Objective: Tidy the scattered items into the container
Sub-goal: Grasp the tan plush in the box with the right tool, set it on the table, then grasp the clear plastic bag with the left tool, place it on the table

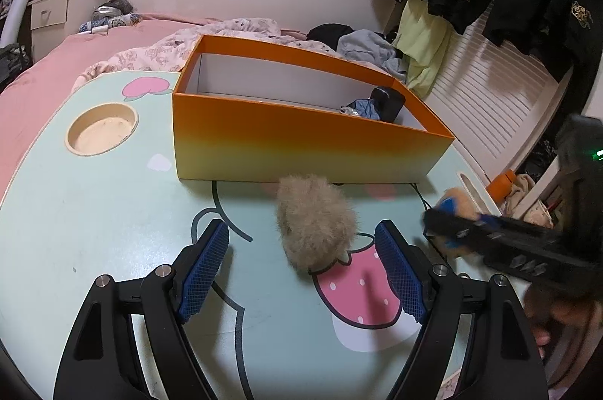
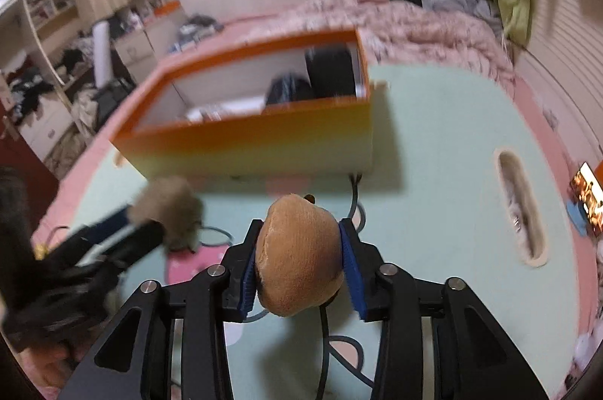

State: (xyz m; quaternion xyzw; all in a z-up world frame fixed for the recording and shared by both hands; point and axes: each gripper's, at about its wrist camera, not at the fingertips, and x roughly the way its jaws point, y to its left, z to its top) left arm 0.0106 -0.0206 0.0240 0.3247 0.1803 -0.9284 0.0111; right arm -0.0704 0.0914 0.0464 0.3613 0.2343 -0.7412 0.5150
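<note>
A fluffy beige pom-pom (image 1: pixel 316 219) lies on the mint-green table (image 1: pixel 113 211), in front of the orange box (image 1: pixel 301 143). My left gripper (image 1: pixel 301 230) is open, its blue pads on either side of the pom-pom without touching it. At the right, my right gripper (image 1: pixel 450 222) sits around a brown plush toy (image 1: pixel 461 202). In the right wrist view the brown plush toy (image 2: pixel 301 256) fills the gap between the blue pads (image 2: pixel 248 272) of my right gripper (image 2: pixel 300 226), which lie against both its sides. The box (image 2: pixel 245 143) holds dark items (image 2: pixel 328 72).
The table has a round cup recess (image 1: pixel 101 128) at the left and a slot (image 2: pixel 520 207) near its right edge. A pink bed (image 1: pixel 45 72) with a blanket and clothes lies behind the box. A person's hand (image 1: pixel 557 317) holds the right gripper.
</note>
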